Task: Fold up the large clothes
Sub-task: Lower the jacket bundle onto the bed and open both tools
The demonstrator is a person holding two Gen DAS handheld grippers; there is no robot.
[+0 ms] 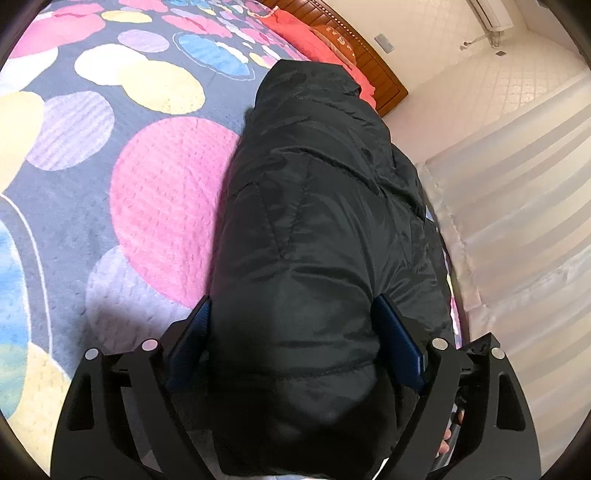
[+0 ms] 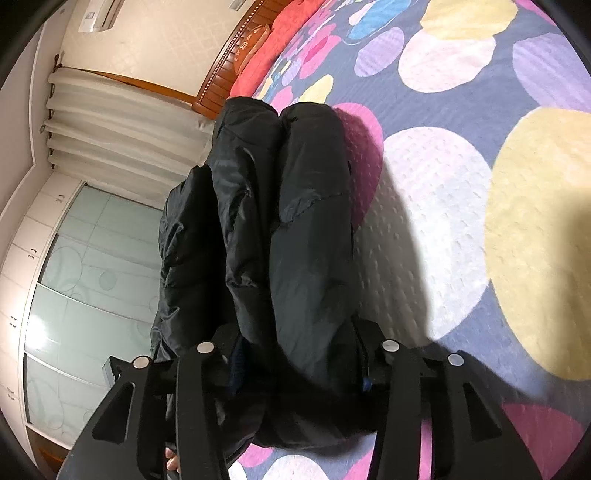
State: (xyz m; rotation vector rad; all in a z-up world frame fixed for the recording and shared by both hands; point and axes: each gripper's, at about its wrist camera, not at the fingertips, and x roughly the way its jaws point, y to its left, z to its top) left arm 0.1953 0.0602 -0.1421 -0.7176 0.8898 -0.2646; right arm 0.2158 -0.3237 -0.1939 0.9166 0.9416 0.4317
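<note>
Left tool (image 1: 291, 332): jaws stand wide, blue pads on either side of the near end of the black padded jacket (image 1: 314, 221). The bulk fills the gap; whether the pads (image 1: 397, 343) actually press the fabric I cannot tell from this view.

Right tool (image 2: 295, 354): jaws part-way open, straddling the same garment's near end. Its pads are mostly buried in dark folds, so grip or mere contact is again unclear.

Jacket (image 2: 288, 229): folded lengthwise into a long thick bundle, lying on the bed along its edge, far end toward the wooden headboard (image 1: 369, 62) and the red pillows (image 1: 306, 33). In the right wrist view two rounded rolls lie side by side, with a looser flap drooping on the side toward the curtain (image 2: 122, 122) and wardrobe (image 2: 85, 266). The quilt (image 1: 110, 177) beneath, with coloured circles, is textured.

Handling judgement:
- Soft, puffy and springy; compressed fill will tend to push folds back open.
- Shell looks smooth and shiny, so likely slippery between pads; a shallow pinch may slide off.
- Light for its size, but bulky; a thin edge grip would let the rest sag.
- Best hold: take a deep bite across the full thickness at the near end, both tools level, catching all layers including the loose flap.
- Textured quilt may drag the underside if slid; lifting seems safer.
</note>
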